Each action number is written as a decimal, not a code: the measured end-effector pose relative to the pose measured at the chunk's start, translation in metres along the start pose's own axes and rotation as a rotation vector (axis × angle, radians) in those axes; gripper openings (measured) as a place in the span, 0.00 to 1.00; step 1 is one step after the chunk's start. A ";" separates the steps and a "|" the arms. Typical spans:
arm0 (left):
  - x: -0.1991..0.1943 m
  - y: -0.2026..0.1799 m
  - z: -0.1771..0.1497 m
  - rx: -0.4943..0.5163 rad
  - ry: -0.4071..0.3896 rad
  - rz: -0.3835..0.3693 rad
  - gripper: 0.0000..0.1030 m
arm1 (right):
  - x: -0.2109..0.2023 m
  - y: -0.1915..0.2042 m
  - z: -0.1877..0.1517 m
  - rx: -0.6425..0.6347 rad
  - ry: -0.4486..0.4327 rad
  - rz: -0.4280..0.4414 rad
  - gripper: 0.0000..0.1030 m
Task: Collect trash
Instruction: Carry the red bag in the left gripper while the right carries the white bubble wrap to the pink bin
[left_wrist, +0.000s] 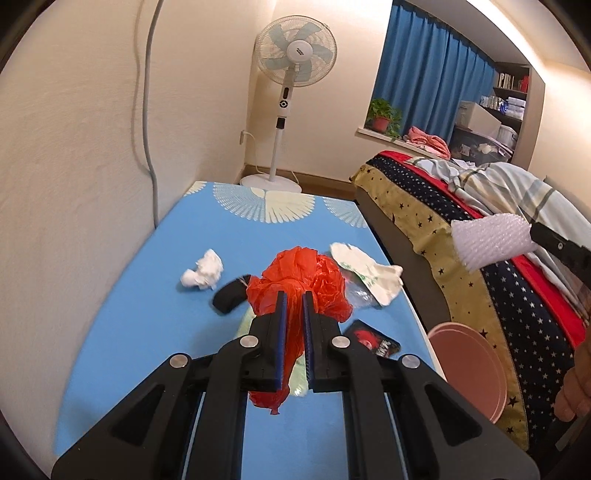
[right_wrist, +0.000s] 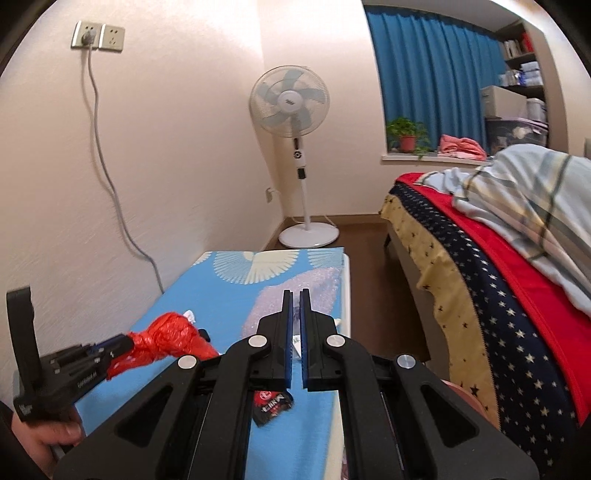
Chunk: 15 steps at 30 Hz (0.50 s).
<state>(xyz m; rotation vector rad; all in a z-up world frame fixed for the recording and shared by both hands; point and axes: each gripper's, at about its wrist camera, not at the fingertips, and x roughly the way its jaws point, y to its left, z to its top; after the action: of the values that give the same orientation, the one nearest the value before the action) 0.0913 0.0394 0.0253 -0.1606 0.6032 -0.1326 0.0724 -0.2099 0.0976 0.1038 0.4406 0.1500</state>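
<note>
My left gripper (left_wrist: 294, 293) is shut on a crumpled red plastic bag (left_wrist: 295, 273) and holds it just above the blue table (left_wrist: 129, 332); both show in the right wrist view, the gripper (right_wrist: 122, 343) and the bag (right_wrist: 166, 338) at lower left. My right gripper (right_wrist: 296, 293) is shut on a sheet of white bubble wrap (right_wrist: 295, 295), also seen at the right in the left wrist view (left_wrist: 487, 240), over the gap beside the table. On the table lie a white tissue wad (left_wrist: 203, 275), a small black item (left_wrist: 229, 299), a white printed bag (left_wrist: 369, 273) and a black-red wrapper (left_wrist: 373, 339).
A pink round bin (left_wrist: 465, 365) stands on the floor between the table and the bed (left_wrist: 461, 266). A standing fan (left_wrist: 291, 92) is at the far corner. The wall runs along the table's left side, with a cable (right_wrist: 110, 184) hanging down it.
</note>
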 end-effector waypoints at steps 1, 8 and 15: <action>-0.001 -0.003 -0.004 0.000 0.001 -0.001 0.08 | -0.002 -0.002 -0.003 0.009 0.005 -0.001 0.03; -0.004 -0.019 -0.024 -0.012 0.007 -0.017 0.08 | -0.014 -0.009 -0.014 -0.005 0.002 -0.043 0.03; -0.003 -0.039 -0.032 0.022 0.004 -0.033 0.08 | -0.023 -0.020 -0.028 0.006 0.000 -0.106 0.03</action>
<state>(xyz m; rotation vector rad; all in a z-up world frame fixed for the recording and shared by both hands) 0.0672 -0.0017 0.0080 -0.1491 0.6034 -0.1712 0.0425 -0.2314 0.0797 0.0860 0.4452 0.0445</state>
